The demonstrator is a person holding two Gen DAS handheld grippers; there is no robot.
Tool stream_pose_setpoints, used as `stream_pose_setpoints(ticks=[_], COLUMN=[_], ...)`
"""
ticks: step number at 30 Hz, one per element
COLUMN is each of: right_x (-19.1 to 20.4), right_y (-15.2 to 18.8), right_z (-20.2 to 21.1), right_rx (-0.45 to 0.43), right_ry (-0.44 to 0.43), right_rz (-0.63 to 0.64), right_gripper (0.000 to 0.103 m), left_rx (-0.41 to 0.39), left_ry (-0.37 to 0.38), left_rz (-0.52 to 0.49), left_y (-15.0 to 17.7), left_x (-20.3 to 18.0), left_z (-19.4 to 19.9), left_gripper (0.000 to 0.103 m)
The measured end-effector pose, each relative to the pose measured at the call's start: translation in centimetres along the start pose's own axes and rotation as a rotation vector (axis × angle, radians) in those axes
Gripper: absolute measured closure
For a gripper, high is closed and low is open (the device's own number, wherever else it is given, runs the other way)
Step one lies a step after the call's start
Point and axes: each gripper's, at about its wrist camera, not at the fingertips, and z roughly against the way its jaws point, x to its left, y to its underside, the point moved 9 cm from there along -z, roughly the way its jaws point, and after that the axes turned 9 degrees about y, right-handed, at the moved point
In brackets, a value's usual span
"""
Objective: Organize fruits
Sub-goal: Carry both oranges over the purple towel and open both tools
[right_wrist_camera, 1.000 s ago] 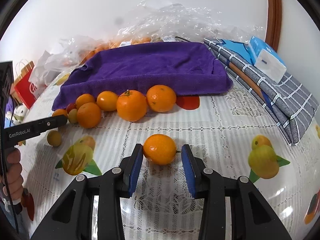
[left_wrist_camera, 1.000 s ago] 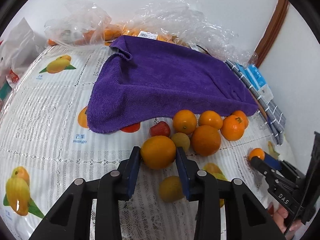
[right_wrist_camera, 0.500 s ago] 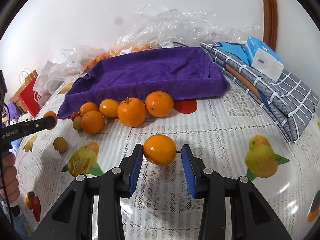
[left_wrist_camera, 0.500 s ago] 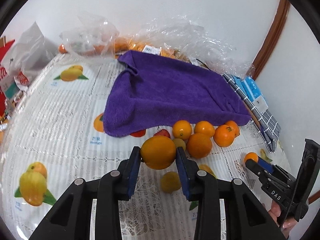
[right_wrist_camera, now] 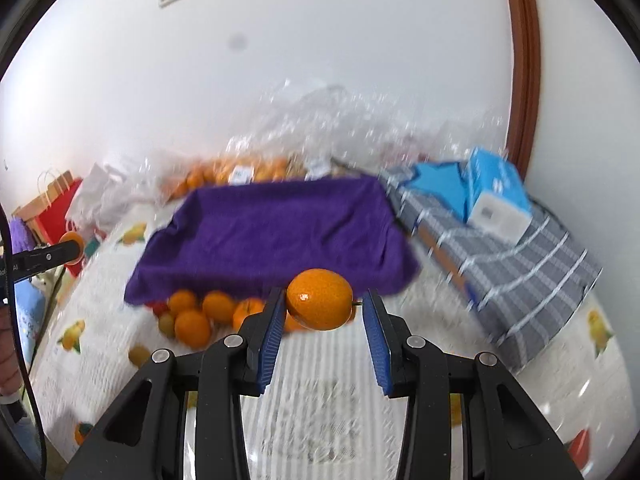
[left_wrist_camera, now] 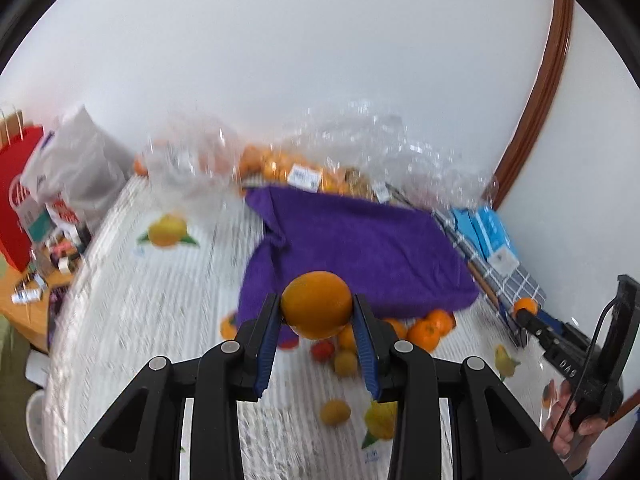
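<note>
- L gripper (left_wrist_camera: 316, 314): blue pads clamped on a big orange (left_wrist_camera: 316, 305), one pad each side, fruit held in the air above the table.
- R gripper (right_wrist_camera: 320, 308): closed on a smaller orange (right_wrist_camera: 320, 299). Left pad touches the fruit; on the right a thin stem/pin sits btwn fruit and pad, small gap visible there. Fruit is off the table too.
- R gripper also seen in L wrist view at right edge (left_wrist_camera: 526, 312), tiny orange at its tip, person's hand (left_wrist_camera: 568, 432) on the handle below.
- L gripper seen in R wrist view at left edge (right_wrist_camera: 76, 248), orange at its tip.
- Purple towel (right_wrist_camera: 276, 236) spread on the table beyond both grippers, front-left corner rumpled.
- Loose fruit pile (right_wrist_camera: 200, 312) on the tablecloth (right_wrist_camera: 320, 400) just at towel's near edge: several oranges, a red fruit, a couple small yellow-green ones.
- One small yellow-green fruit (left_wrist_camera: 335, 412) lies apart, nearer the L gripper.
- Clear plastic bags (left_wrist_camera: 360, 152) w/ more oranges behind the towel, against the wall.
- Grey plaid folded cloth (right_wrist_camera: 520, 276) right of towel, blue tissue pack (right_wrist_camera: 496, 196) on top.
- Red paper bag (left_wrist_camera: 16, 200) far left, off table edge.
- Bkgd motion-blurred in both views; fine detail not readable.
</note>
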Motion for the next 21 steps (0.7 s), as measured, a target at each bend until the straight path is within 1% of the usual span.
stream_pose_setpoints(ticks=[2,5,11,14,17,19,21], right_x=[-0.4,-0.6,1.0,2.3,3.6,4.3,4.7], right_y=[-1.7,-3.9,-7.6,-8.8,-10.1,-10.5,-10.3], right_z=[0.1,-0.2,-2.9,-4.9,-6.7,-8.1,-9.6], right_rx=[-0.029,-0.057,-0.072,-0.061,-0.064,-0.064,-0.054], right_ry=[0.027,0.040,0.006,-0.032,-0.038,-0.046,-0.054], right_rz=[0.004,0.005,-0.008,-0.017,-0.013,-0.013,-0.010], right_gripper=[0.064,0.064,0.064,0.064,0.064,0.064,0.064], left_rx=[-0.021,-0.035,-0.050,-0.043,-0.047,-0.050,-0.039], left_ry=[-0.021,-0.019,0.002,0.016,0.013,0.024,0.029], left_rz=[-0.018,-0.025,-0.016,-0.008,-0.013,-0.007,-0.008], left_y=[-1.3,-3.0,-5.2,-6.2,-6.7,-6.7,-6.2], left_x=[-0.1,-0.6,-1.6,-2.0,-2.1,-2.1,-1.7], left_z=[0.0,-0.9,-4.1,-6.8,-8.9,-10.2,-12.0], left_gripper=[0.069,0.069,0.069,0.069,0.069,0.069,0.069])
